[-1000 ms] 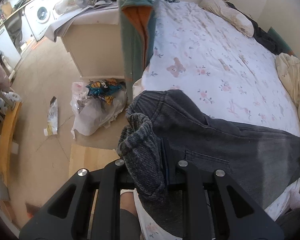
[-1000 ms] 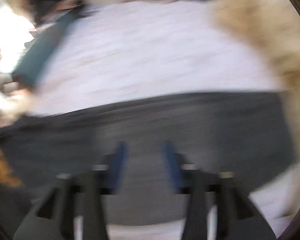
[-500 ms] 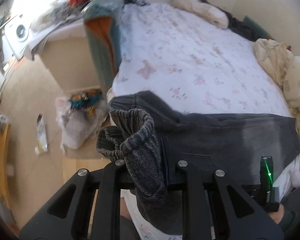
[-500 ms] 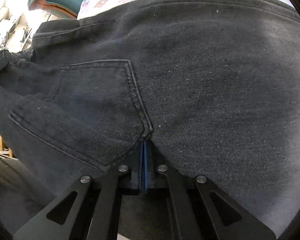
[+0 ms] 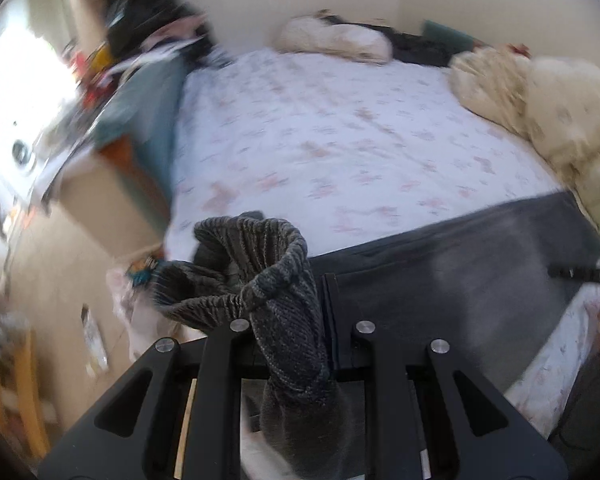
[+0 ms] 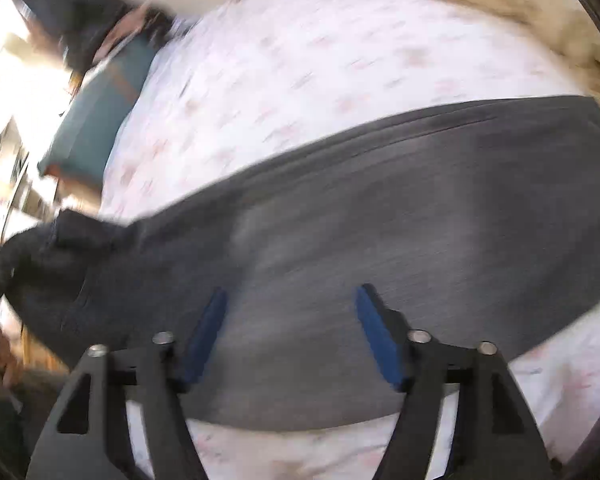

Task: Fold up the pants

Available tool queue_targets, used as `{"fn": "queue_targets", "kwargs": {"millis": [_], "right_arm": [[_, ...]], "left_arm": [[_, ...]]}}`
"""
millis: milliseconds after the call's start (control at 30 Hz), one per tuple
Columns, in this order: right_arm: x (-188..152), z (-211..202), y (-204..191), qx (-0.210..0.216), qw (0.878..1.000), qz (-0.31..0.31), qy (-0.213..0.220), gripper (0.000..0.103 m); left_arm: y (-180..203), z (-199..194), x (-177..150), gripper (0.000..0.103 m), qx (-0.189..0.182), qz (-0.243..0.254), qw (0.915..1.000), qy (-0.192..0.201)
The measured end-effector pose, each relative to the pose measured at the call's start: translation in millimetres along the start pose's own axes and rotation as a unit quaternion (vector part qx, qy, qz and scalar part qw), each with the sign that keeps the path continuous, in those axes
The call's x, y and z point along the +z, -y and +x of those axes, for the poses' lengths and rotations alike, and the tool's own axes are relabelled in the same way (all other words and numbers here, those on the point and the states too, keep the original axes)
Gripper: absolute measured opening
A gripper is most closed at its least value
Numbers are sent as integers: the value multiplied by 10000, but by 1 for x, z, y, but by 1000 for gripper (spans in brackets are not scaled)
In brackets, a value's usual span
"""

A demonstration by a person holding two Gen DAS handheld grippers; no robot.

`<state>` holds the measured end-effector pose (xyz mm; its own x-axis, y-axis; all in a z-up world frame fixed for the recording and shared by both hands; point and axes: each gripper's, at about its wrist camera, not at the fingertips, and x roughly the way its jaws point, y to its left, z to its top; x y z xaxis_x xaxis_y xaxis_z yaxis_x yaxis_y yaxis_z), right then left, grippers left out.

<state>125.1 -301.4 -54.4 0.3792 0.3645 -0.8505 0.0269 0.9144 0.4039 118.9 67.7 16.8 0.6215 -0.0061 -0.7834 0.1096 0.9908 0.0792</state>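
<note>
Pants (image 5: 440, 280) of dark grey denim lie stretched across the near edge of the bed (image 5: 340, 140), and everything else is placed from them. Nearest in the left wrist view, the left claw (image 5: 300, 312) is pressed together on their ribbed elastic waistband, which bunches up in a loop above the fingers and hangs down between them. Only the right wrist view shows the right claw (image 6: 290, 320), spread wide with its blue pads (image 6: 204, 336) apart, hovering over the middle of the pants; contact with the cloth cannot be told through the blur. Beyond the pants the floral sheet runs to a cream duvet (image 5: 540, 112) at their far right and a teal blanket (image 6: 96, 116) at their far left.
</note>
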Motion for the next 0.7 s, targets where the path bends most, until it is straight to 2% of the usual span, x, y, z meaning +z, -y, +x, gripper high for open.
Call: {"fn": "queue_targets", "kwargs": {"millis": [67,167,233,300,333,433,533,600,667,700], "right_arm": [[-3,-6,20,-23,9991,360,212,72],[9,-19,48,69,9931,1014,587,72],[11,-26,61,236,9894,1209,775,72],[16,-31,71,427,9850,1392,927,72],[19,-32,76,508,9832,1476,946,72],[24,-30,86,767,9762,1792,945,72],[23,-29,99,885,9727,1957,875,72],[24,-23,100,951,9728,1976,747,72],[25,-21,99,978,9745,1904,674,72],[24,-24,98,983,9751,1870,669,72]], "left_arm": [[36,0,6,15,-31,278,9996,15],[96,11,8,15,-285,484,9983,-162],[139,29,1,15,-502,646,9959,-390],[171,58,-10,15,-878,533,9921,-715],[181,70,-16,15,-950,474,9906,-865],[216,106,-38,15,-998,594,9855,-1237],[239,124,-54,16,-802,742,9844,-1381],[239,132,-58,22,-897,511,9827,-1539],[232,130,-57,44,-1253,233,9783,-1636],[228,122,-53,50,-1580,125,9744,-1594]]}}
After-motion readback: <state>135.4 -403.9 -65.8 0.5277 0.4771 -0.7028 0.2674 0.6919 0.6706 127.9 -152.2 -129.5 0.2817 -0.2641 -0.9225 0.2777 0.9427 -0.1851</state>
